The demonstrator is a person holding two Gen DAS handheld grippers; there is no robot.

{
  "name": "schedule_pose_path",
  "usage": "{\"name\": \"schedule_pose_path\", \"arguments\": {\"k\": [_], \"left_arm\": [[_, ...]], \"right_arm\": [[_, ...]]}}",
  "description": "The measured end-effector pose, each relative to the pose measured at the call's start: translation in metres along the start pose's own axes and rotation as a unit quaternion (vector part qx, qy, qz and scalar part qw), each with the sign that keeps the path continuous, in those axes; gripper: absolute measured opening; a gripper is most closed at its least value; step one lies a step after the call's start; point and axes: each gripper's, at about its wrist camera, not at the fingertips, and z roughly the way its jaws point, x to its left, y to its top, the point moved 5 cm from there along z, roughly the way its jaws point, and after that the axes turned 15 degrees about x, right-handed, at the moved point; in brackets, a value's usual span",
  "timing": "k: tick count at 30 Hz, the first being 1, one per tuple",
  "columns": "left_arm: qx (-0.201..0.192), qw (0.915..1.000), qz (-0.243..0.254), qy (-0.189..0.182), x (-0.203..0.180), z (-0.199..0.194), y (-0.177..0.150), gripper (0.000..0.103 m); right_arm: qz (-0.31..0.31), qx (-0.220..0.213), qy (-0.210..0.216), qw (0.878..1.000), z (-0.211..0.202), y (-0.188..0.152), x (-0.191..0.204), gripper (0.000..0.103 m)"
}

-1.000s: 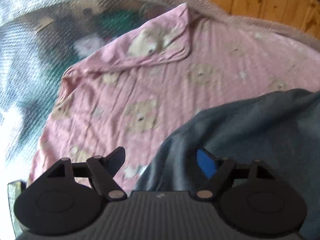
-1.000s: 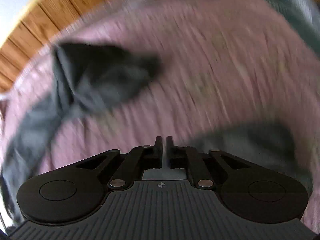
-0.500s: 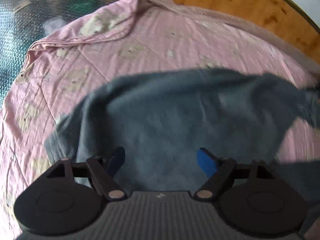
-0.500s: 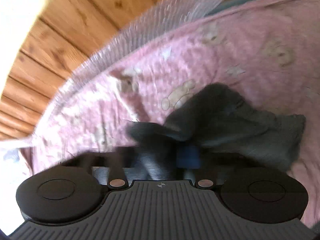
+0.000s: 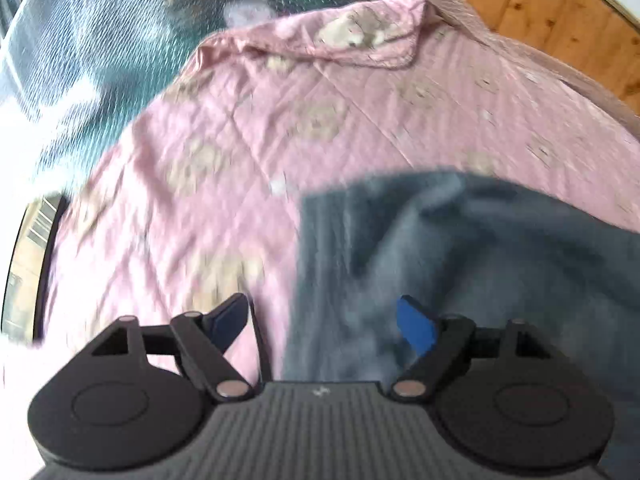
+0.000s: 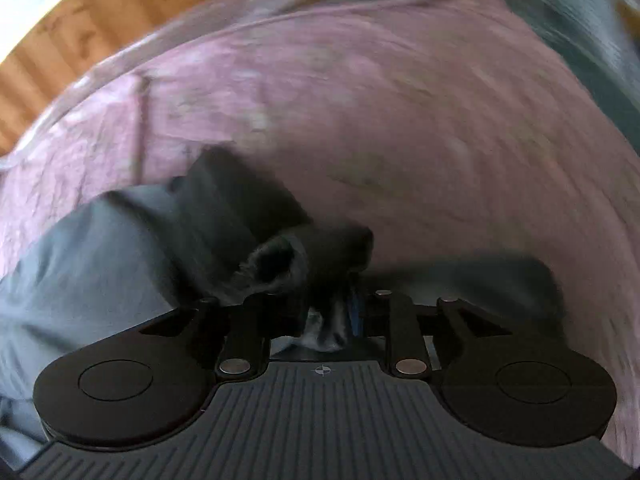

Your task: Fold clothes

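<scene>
- The left gripper (image 5: 324, 320) hangs over the pink bedspread (image 5: 248, 152), its fingers spread wide and opening further with nothing pinched.
- The grey garment (image 5: 460, 264) lies on the bedspread from 12 to 4 o'clock of those fingers; its straight left edge runs down between them, untouched.
- The right gripper (image 6: 324, 312) has a bunched fold of the garment (image 6: 288, 256) between its fingers, which are parting; the cloth fills the gap and spills toward 10 o'clock.
</scene>
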Motion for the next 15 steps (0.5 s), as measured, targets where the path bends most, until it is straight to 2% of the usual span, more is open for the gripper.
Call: {"name": "schedule_pose_path", "arguments": {"k": [1, 2, 3, 7, 8, 9, 11, 12, 13, 15], "left_arm": [[0.0, 0.9999, 0.01, 0.009, -0.003, 0.008, 0.014, 0.086], [0.002, 0.9995, 0.024, 0.019, -0.008, 0.017, 0.027, 0.086], [0.006, 0.9989, 0.038, 0.026, -0.014, 0.026, 0.035, 0.086], [0.005, 0.9947, 0.093, 0.043, -0.038, 0.045, 0.042, 0.082], [0.002, 0.9939, 0.101, 0.043, -0.042, 0.043, 0.041, 0.073], [-0.001, 0.9931, 0.109, 0.043, -0.047, 0.042, 0.041, 0.059], [-0.006, 0.9911, 0.123, 0.05, -0.053, 0.037, 0.04, 0.041], [-0.014, 0.9904, 0.128, 0.05, -0.054, 0.032, 0.04, 0.038], [-0.026, 0.9902, 0.13, 0.044, -0.055, 0.023, 0.041, 0.038], [-0.055, 0.9909, 0.119, 0.03, -0.054, 0.002, 0.046, 0.037]], "right_arm": [[0.02, -0.008, 0.013, 1.0, -0.007, 0.0, -0.006, 0.033], [0.031, -0.019, 0.02, 0.999, -0.012, 0.003, -0.008, 0.044], [0.029, -0.031, 0.019, 0.999, -0.016, 0.01, -0.006, 0.049], [-0.028, -0.078, 0.0, 0.997, -0.018, 0.056, 0.019, 0.078], [-0.05, -0.081, -0.002, 0.995, -0.012, 0.069, 0.029, 0.088], [-0.077, -0.077, -0.003, 0.994, -0.001, 0.082, 0.04, 0.089], [-0.122, -0.056, -0.008, 0.991, 0.012, 0.097, 0.061, 0.085], [-0.143, -0.05, -0.009, 0.988, 0.012, 0.101, 0.07, 0.076], [-0.155, -0.065, -0.011, 0.986, 0.003, 0.099, 0.075, 0.074], [-0.146, -0.122, -0.027, 0.981, -0.025, 0.091, 0.073, 0.075]]}}
